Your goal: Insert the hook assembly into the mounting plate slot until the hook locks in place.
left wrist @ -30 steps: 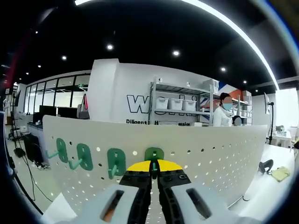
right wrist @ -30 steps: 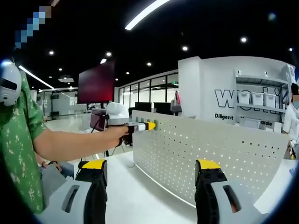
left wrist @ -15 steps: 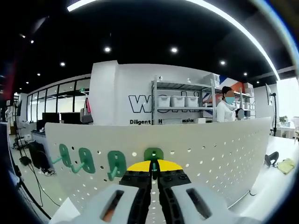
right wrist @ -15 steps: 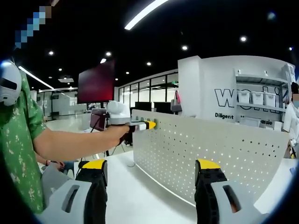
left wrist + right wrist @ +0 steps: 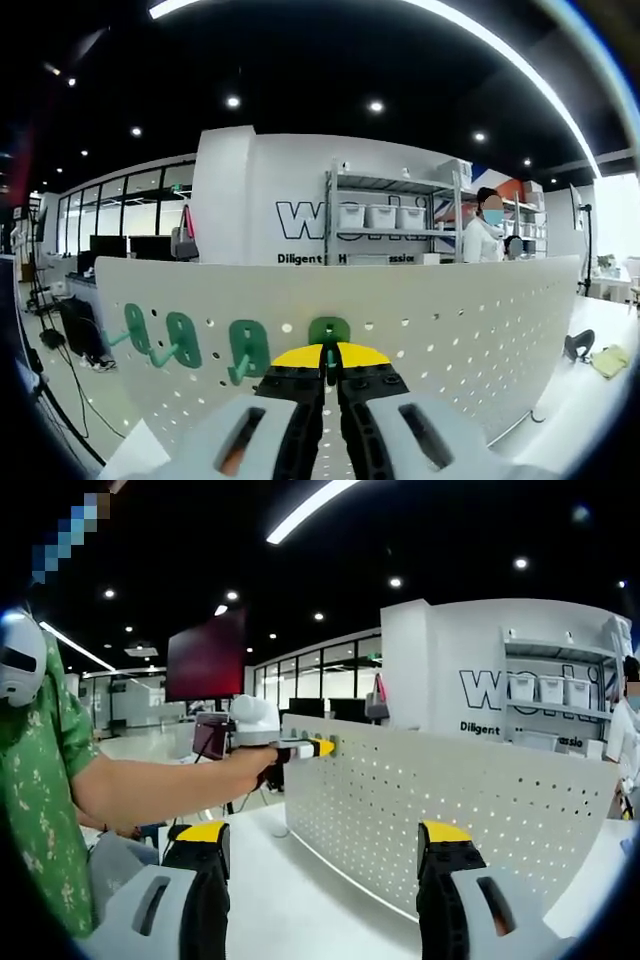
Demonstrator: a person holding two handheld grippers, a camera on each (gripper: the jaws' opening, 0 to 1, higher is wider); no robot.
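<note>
In the left gripper view, the left gripper (image 5: 327, 372) is right up at the white mounting plate (image 5: 450, 330), a board full of small holes. Its jaws are squeezed shut on a green hook (image 5: 329, 331) that sits flat against the plate. Three more green hooks (image 5: 185, 338) already hang in a row to the left of it. So most of the job looks done. I cannot tell if this last hook has clicked in. It may need one more push before the jaws let go. Far behind the plate are shelves (image 5: 385, 222) with white bins, and a person (image 5: 483, 232) stands near them.

In the right gripper view, the right gripper (image 5: 320, 880) waits low over the white bench (image 5: 300, 900). Its jaws are wide open and hold nothing. The mounting plate (image 5: 450, 810) stands on the bench, running from the far left to the near right. The person's arm (image 5: 160, 785) reaches across from the left and holds the left gripper (image 5: 300, 750) against the far end of the plate, near its top edge. The hook itself is too small to see from here.
</note>
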